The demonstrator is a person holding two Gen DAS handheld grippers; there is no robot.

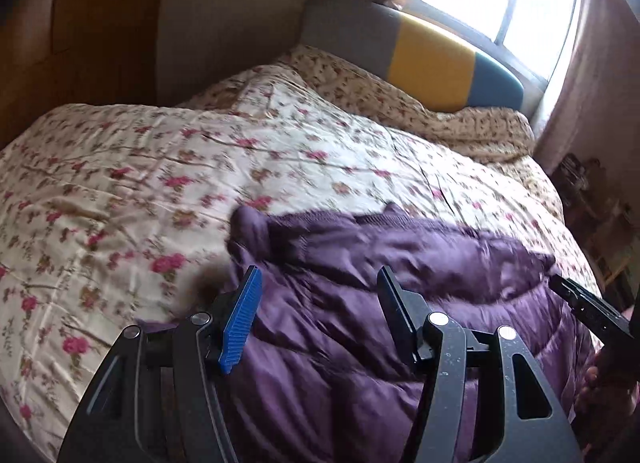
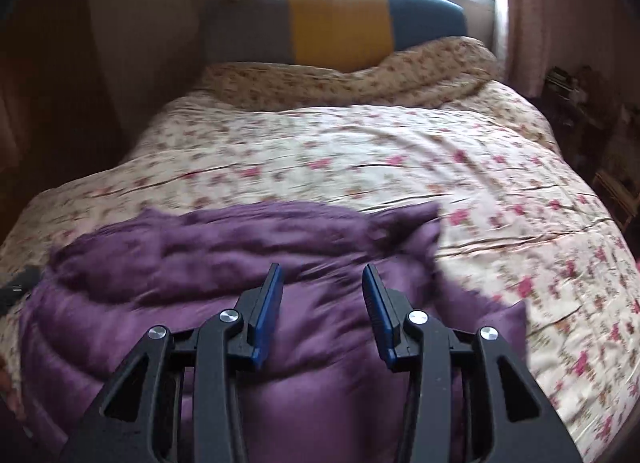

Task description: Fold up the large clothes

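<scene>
My left gripper (image 1: 318, 283) jaws apart and empty, my right gripper (image 2: 322, 283) jaws apart and empty, purple quilted jacket (image 2: 280, 343) lying lower centre of frame on floral bedspread (image 2: 440, 167), no containers visible

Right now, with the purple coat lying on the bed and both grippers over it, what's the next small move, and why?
Probably lower both grippers to the coat's near edge for the next fold. The left gripper and right gripper are open with nothing between the jaws, above the purple coat, which lies bunched and uneven on the floral bedspread.
</scene>
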